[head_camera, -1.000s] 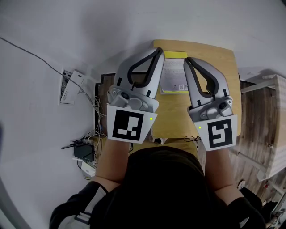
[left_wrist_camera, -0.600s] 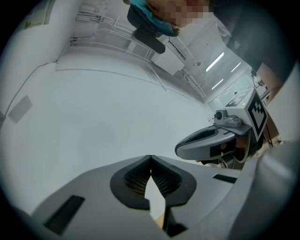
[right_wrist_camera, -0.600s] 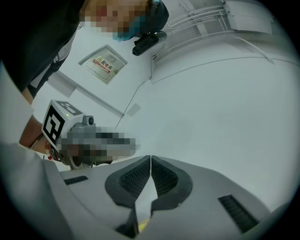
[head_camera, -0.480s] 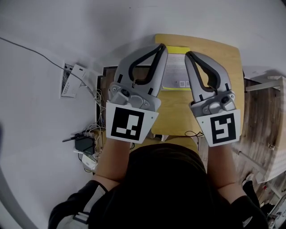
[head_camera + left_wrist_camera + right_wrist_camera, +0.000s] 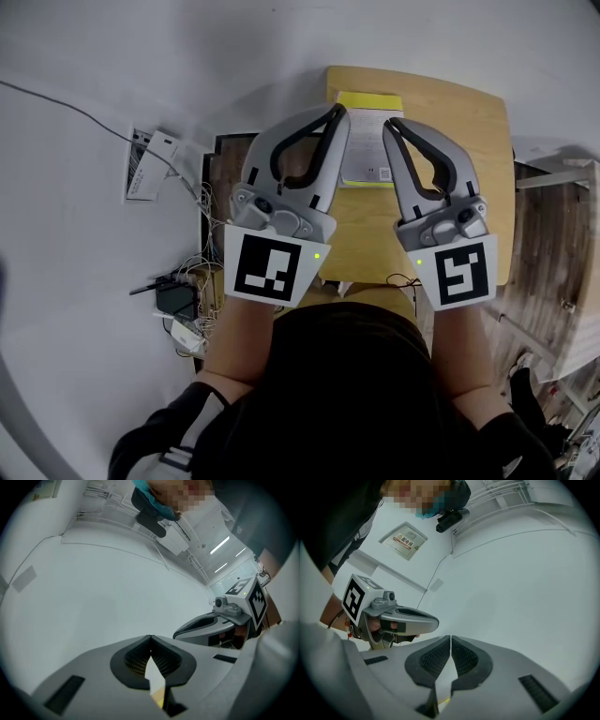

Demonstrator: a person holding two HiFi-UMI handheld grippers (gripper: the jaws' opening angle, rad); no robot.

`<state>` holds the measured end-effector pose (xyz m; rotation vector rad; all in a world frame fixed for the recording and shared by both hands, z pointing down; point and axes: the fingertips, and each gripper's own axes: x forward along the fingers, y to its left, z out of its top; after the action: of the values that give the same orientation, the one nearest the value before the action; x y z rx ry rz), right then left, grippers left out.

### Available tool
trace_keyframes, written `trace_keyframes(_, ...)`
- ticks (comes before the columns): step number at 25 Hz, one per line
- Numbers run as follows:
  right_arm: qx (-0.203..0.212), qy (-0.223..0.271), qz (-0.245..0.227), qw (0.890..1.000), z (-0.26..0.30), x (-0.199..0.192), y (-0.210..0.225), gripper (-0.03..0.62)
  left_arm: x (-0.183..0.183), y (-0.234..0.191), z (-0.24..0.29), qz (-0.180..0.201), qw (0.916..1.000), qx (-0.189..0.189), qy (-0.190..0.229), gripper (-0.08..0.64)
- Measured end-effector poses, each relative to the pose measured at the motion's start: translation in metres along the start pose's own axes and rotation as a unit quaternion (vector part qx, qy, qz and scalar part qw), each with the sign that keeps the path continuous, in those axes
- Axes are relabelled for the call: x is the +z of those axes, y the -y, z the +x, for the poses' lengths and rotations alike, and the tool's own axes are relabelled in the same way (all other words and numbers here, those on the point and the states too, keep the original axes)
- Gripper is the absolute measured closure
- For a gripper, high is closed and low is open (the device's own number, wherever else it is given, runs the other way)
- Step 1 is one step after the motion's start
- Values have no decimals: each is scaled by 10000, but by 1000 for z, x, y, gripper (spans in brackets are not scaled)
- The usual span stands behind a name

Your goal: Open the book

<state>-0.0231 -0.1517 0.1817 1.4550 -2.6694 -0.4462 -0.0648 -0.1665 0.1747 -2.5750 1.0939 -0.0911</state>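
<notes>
A closed book (image 5: 367, 161) with a pale cover and a yellow far edge lies on the far half of a small wooden table (image 5: 469, 141). Both grippers hover level above the table, side by side, partly hiding the book. My left gripper (image 5: 339, 111) is over the book's left edge, its jaws shut with nothing between them. My right gripper (image 5: 388, 125) is over the book's right part, also shut and empty. In the left gripper view the shut left gripper (image 5: 150, 637) faces a white wall, with the right gripper (image 5: 220, 620) beside it. The right gripper (image 5: 450, 638) faces the same wall.
A power strip (image 5: 145, 173), tangled cables and a black adapter (image 5: 176, 298) lie on the floor left of the table. Wooden furniture (image 5: 562, 234) stands to the right. A wall sign (image 5: 403, 540) shows in the right gripper view.
The right gripper has sunk slightly toward the table. The left gripper has barely moved. Both stay shut.
</notes>
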Motion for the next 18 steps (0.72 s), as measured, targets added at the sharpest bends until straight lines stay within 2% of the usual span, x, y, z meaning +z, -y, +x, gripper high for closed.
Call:
trace_keyframes(9, 191, -324, 1, 9993, 10, -27, -21, 561, -10, -1, -8, -33, 10000, 6, -7, 549)
trace_keyframes(18, 428, -905, -168, 9948, 12, -59, -46, 560, -21, -4, -16, -77, 9999, -60, -54, 549)
